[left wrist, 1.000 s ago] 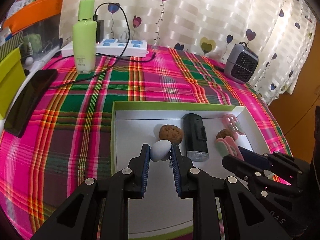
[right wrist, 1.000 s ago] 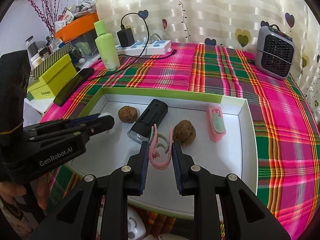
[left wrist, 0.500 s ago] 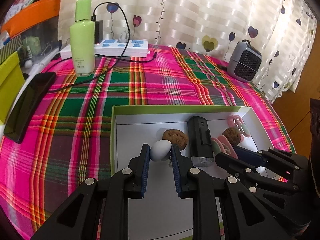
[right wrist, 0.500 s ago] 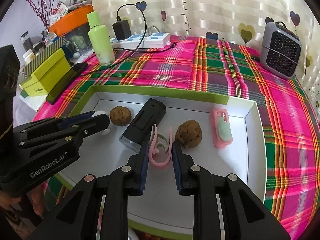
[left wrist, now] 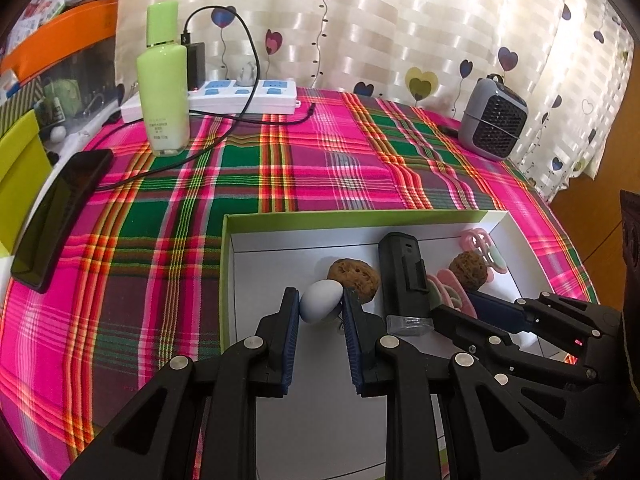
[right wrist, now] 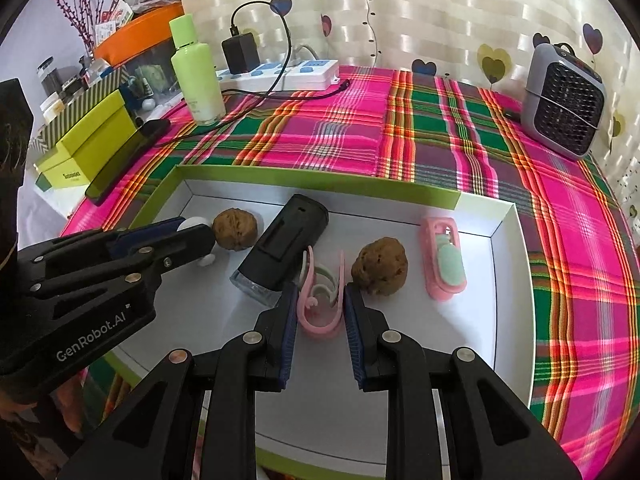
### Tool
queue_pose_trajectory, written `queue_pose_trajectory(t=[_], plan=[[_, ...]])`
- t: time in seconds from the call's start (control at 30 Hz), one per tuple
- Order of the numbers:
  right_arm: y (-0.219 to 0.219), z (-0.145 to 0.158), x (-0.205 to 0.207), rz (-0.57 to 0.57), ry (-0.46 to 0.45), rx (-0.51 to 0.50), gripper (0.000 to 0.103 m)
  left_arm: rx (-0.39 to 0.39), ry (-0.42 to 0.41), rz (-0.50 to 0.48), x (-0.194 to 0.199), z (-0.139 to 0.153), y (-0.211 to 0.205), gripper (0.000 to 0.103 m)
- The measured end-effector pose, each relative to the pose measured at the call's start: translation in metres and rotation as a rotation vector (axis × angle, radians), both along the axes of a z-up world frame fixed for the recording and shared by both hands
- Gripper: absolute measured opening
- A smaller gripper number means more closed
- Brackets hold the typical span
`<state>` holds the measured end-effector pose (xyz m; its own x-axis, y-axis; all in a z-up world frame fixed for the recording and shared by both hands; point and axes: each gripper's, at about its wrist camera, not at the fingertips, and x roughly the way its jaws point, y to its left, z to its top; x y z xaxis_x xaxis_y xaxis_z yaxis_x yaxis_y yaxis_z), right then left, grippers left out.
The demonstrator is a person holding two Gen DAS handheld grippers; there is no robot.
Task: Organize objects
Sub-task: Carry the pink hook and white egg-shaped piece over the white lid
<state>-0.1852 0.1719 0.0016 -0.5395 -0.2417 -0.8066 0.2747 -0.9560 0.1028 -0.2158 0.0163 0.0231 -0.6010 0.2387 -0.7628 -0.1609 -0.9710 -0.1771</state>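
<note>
Plaid cloth [right wrist: 420, 128] covers the table. On it, a shallow white tray [right wrist: 508, 300] with a green rim [left wrist: 360, 216].

Far edge, outside the tray: heater [right wrist: 564, 112], green bottle [left wrist: 164, 92], power strip [left wrist: 244, 98], phone [left wrist: 56, 216].

In the tray: black device [right wrist: 288, 252] lying flat, two brown lumps [right wrist: 234, 228] [right wrist: 380, 266] on either side of it, pink case [right wrist: 442, 262] toward the right wall.

Left gripper [left wrist: 320, 308] clamped on a pale egg [left wrist: 320, 300], over the tray's left part, just beside the left lump.

Right gripper [right wrist: 320, 304] clamped on a pink clip [right wrist: 320, 300], between black device and right lump. Whether egg or clip touches the tray floor, cannot tell.
</note>
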Motion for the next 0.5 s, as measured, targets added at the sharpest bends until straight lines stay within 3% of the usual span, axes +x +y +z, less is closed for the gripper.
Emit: queue_pose_trajectory(t=[0.5], plan=[[0.0009,0.0012,0.0005,-0.013,0.008,-0.006,0.024,-0.005,0.0,0.002,-0.001,0.0005,0.0005,0.021]])
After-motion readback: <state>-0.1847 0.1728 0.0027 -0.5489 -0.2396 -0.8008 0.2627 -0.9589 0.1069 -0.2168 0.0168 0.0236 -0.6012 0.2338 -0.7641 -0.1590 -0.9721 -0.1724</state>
